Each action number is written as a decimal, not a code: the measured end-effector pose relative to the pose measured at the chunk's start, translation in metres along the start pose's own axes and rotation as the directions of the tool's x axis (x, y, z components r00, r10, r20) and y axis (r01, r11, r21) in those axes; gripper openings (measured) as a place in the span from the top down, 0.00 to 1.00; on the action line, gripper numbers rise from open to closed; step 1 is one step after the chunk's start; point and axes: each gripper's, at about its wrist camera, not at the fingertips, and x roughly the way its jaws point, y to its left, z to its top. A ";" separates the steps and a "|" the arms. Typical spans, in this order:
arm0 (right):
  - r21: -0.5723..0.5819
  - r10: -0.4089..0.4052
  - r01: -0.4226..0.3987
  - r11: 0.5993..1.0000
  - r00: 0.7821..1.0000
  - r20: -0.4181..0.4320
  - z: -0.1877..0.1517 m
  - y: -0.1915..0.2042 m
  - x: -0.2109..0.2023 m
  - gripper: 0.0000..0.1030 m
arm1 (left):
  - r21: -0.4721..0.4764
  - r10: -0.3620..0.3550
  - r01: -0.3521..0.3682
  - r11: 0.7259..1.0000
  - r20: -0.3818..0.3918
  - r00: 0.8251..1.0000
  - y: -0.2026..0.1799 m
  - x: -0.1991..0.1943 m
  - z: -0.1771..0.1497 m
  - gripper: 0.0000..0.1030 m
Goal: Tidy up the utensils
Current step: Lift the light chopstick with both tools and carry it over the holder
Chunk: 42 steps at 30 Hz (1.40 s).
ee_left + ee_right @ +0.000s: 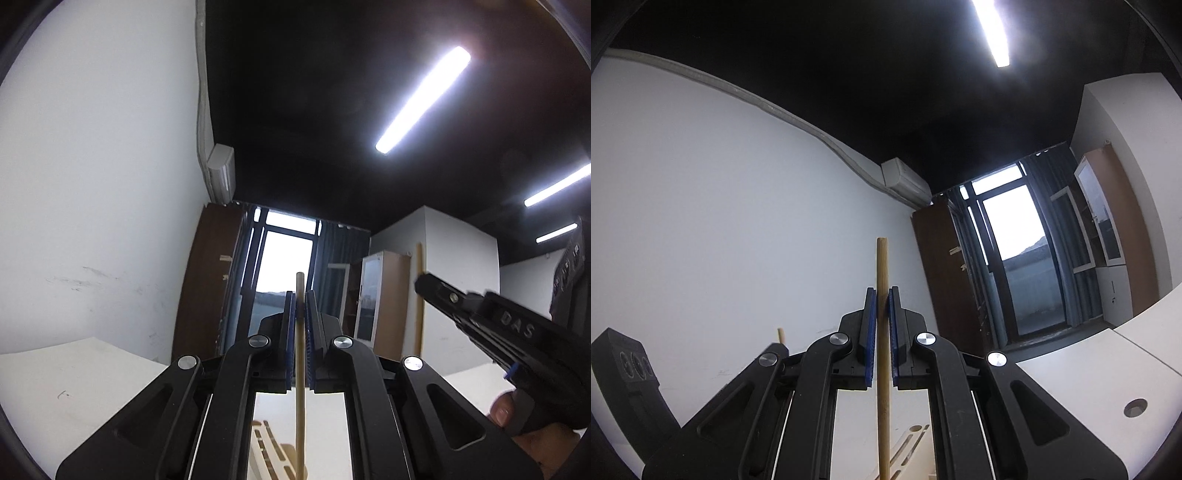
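The left gripper (300,332) is closed on a thin, pale wooden stick (300,406), maybe a chopstick, and the right gripper (882,332) is closed the same way on a second, browner wooden stick (882,387); each one stands upright between blue pads (871,332), and its tip reaches above them. I judge these sticks as light, stiff and a little smooth, so they can turn or slide in a weak grip, and taking them near the middle, as here, seems safest. Below the grippers, on a white table (1071,376), lies a pale wooden rack (908,443) with slots, only partly visible, probably the place for them.
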 end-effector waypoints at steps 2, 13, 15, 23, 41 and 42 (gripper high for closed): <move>-0.005 -0.007 0.007 1.000 1.000 0.007 -0.007 -0.004 0.004 0.93 | 0.013 0.000 0.000 1.000 -0.024 1.000 0.002 0.000 -0.008 0.96; -0.017 -0.002 0.003 1.000 0.999 0.051 -0.011 -0.001 -0.008 0.93 | 0.037 0.005 -0.002 0.999 -0.086 0.996 0.000 -0.001 -0.022 0.96; -0.019 0.001 0.000 1.000 0.999 0.046 -0.013 -0.001 -0.007 0.93 | 0.039 0.005 -0.002 0.999 -0.088 0.996 0.000 -0.001 -0.022 0.96; -0.058 -0.012 0.010 0.998 0.999 -0.030 -0.036 0.003 -0.003 0.93 | 0.046 -0.010 0.016 0.999 -0.135 0.991 0.011 -0.002 -0.029 0.96; -0.118 -0.029 0.003 0.993 0.975 -0.219 -0.057 0.010 -0.027 0.93 | -0.046 -0.127 0.119 0.992 -0.301 0.945 0.046 -0.020 -0.034 0.96; -0.119 -0.027 0.000 0.993 0.973 -0.228 -0.058 0.011 -0.028 0.93 | -0.044 -0.125 0.117 0.992 -0.306 0.944 0.047 -0.022 -0.034 0.96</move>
